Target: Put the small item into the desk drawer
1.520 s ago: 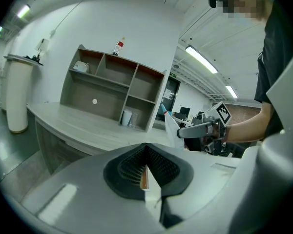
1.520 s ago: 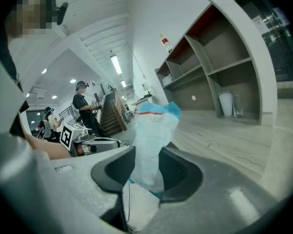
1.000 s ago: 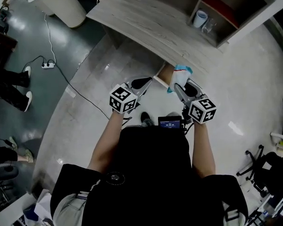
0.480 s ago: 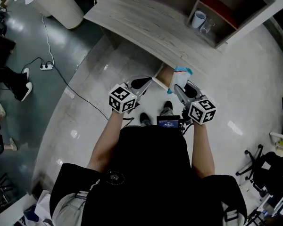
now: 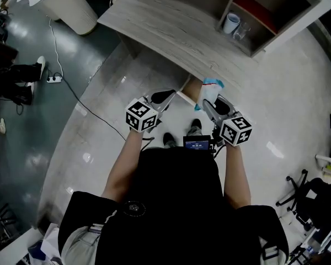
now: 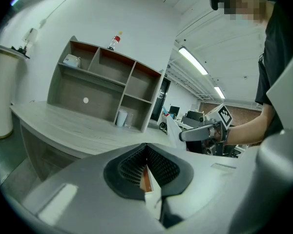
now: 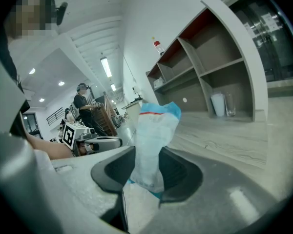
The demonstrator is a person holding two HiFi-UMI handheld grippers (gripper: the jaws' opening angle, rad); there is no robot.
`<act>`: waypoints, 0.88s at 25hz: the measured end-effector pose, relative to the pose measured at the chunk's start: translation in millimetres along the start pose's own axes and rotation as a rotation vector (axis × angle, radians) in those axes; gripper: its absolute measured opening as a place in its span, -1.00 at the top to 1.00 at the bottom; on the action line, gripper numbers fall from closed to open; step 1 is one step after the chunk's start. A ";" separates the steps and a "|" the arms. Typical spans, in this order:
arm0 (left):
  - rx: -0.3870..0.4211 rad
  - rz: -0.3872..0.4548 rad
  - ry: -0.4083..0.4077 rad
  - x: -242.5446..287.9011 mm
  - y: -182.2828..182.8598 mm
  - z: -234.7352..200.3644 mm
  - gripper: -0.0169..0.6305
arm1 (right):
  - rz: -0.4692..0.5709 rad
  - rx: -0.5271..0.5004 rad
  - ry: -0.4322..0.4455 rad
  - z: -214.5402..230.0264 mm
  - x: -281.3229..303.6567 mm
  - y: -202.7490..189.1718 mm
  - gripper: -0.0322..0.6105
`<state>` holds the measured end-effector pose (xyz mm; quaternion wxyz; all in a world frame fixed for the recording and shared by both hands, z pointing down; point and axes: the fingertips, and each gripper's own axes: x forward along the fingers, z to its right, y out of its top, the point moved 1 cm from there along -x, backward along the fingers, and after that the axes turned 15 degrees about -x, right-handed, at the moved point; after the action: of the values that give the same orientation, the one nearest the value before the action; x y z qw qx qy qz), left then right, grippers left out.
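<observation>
The small item is a white plastic packet [image 5: 211, 88] with a blue top and a red stripe. My right gripper [image 5: 208, 102] is shut on it, and it sticks up between the pads [image 7: 154, 140]. The packet hangs just below the grey wooden desk's [image 5: 165, 29] front edge, over the open drawer [image 5: 192, 85] with its brown inside. My left gripper [image 5: 170, 96] is at the drawer's left side. Its jaws are closed on the drawer's thin white edge [image 6: 150, 185]. In the left gripper view my right gripper [image 6: 201, 132] shows to the right.
A shelf unit [image 5: 267, 12] holding a white cup [image 5: 234, 22] stands on the desk's right end. A white cylinder bin [image 5: 71, 4] is at the desk's left. A power strip and cable [image 5: 55, 77] lie on the floor, near a bystander's legs [image 5: 19, 81]. Chair bases [image 5: 314, 197] stand at right.
Both grippers and the packet have stayed in place. Only the bystander's feet at the left have shifted.
</observation>
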<state>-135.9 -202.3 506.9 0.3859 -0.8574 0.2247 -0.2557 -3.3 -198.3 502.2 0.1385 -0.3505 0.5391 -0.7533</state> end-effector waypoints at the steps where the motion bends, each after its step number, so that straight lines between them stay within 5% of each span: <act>1: -0.003 0.008 -0.005 0.0 1.6 0.4 0.94 | 0.001 0.001 -0.002 0.2 -0.7 -0.2 0.43; 10: -0.019 0.029 -0.033 2.5 2.7 5.4 0.94 | -0.026 0.000 0.009 0.5 -0.9 -7.1 0.43; 22: -0.080 0.038 0.006 13.3 -4.9 -11.2 0.94 | -0.203 -0.162 0.056 17.8 22.4 -21.0 0.43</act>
<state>-131.6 -213.3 520.6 0.3554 -0.8670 0.2522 -0.2416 -3.8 -216.2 532.8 0.0179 -0.3921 0.5635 -0.7269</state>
